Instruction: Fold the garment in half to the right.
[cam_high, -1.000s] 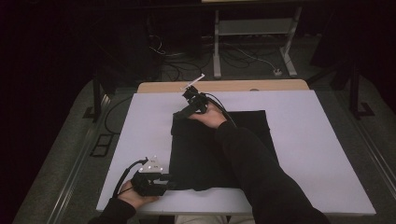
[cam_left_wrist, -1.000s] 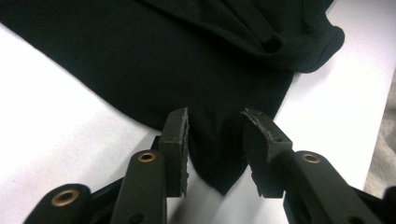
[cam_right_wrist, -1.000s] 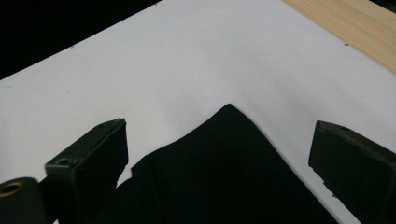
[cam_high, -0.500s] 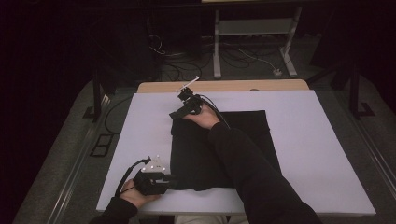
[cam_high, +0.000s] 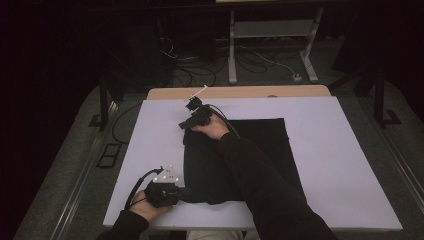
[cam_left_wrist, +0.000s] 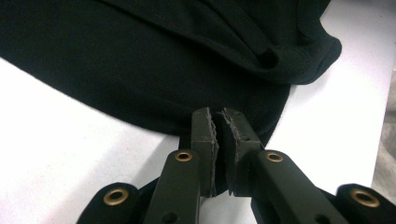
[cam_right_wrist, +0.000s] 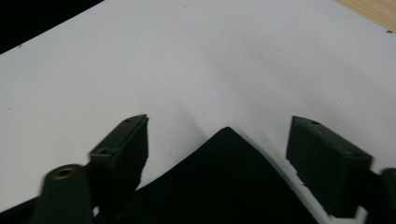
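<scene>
Black cloth (cam_high: 235, 160) lying flat at centre of the high view, on the white worktop (cam_high: 340, 150), spread from mid-frame down to near the lower edge. Right side and top right corner straight and square; left side rumpled, with a fold bulging at the lower left. In the left gripper view, cloth (cam_left_wrist: 177, 70) across the upper half, hem curving down to the jaws, a rolled fold at upper right.

Left hand-held gripper (cam_high: 186, 194) at lower left of the high view, at the cloth's bottom left corner. Jaws just been closing; in its own view (cam_left_wrist: 218, 135) pressed together, pinching the cloth's hem between the pads.

Right hand-held gripper (cam_high: 186, 125) at the cloth's upper left corner, above centre. Jaws just been closing yet spread in its own view (cam_right_wrist: 217, 144), the pointed corner of cloth (cam_right_wrist: 229, 182) between them, touched by neither pad.

Bare white worktop wide open to right of the cloth, a narrower strip on the left, a band above up to the wooden edge (cam_high: 240, 92) at the top. Little room below before the worktop's near edge.

Compared with a second ago: right hand-held gripper shifted left in frame, cloth's upper left corner drawn in with it; left one unmoved.
</scene>
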